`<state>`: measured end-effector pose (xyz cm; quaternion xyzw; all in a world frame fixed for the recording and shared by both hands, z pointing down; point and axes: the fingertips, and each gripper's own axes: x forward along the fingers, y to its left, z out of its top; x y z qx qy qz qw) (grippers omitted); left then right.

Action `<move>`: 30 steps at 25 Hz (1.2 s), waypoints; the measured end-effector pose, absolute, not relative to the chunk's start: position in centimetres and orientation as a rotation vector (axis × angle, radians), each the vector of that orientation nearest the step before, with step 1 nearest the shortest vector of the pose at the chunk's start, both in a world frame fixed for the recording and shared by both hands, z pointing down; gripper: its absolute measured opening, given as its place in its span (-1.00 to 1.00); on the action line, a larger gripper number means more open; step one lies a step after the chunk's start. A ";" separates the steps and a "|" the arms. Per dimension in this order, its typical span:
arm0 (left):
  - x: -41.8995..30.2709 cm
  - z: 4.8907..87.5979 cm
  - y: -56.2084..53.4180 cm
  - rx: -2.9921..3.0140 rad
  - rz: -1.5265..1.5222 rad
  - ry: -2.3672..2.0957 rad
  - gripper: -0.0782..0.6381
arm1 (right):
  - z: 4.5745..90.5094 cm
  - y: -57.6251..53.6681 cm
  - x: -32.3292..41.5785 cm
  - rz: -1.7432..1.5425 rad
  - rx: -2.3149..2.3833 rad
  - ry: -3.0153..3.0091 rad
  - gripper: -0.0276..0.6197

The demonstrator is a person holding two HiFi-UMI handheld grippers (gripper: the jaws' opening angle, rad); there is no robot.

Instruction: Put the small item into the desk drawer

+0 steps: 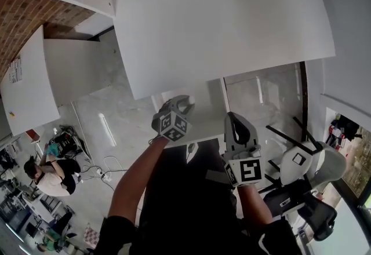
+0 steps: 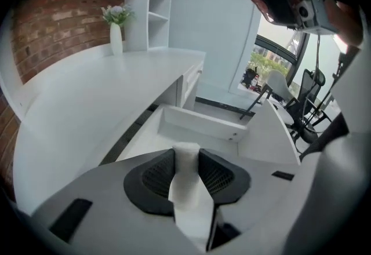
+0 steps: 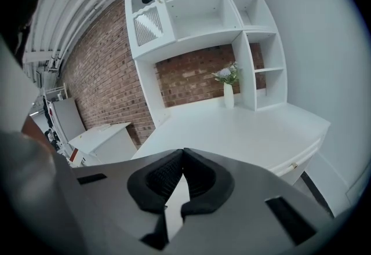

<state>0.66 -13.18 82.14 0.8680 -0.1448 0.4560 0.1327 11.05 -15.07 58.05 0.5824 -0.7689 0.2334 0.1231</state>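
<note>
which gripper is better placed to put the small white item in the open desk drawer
Left. The left gripper clamps the small white item and looks down at the open white desk drawer just beyond it. The right gripper is shut, empty, and faces the white desktop.

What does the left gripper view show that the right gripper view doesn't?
Only the left gripper view: the left gripper clamped on a small white item, the open drawer beyond it, and office chairs. Only the right gripper view: the right gripper, jaws shut and empty, and a low white cabinet. Both: the white desk, flower vase and brick wall.
</note>
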 end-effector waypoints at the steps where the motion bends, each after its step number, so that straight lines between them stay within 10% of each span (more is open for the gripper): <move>1: 0.7 82.7 -12.9 2.524 1.350 -0.388 -0.40 | 58.3 -15.2 11.0 0.684 1.699 -2.241 -0.87; 30: -0.2 95.1 -9.4 2.412 1.722 -0.058 -0.41 | 64.9 -14.6 10.8 0.828 1.705 -2.153 -0.87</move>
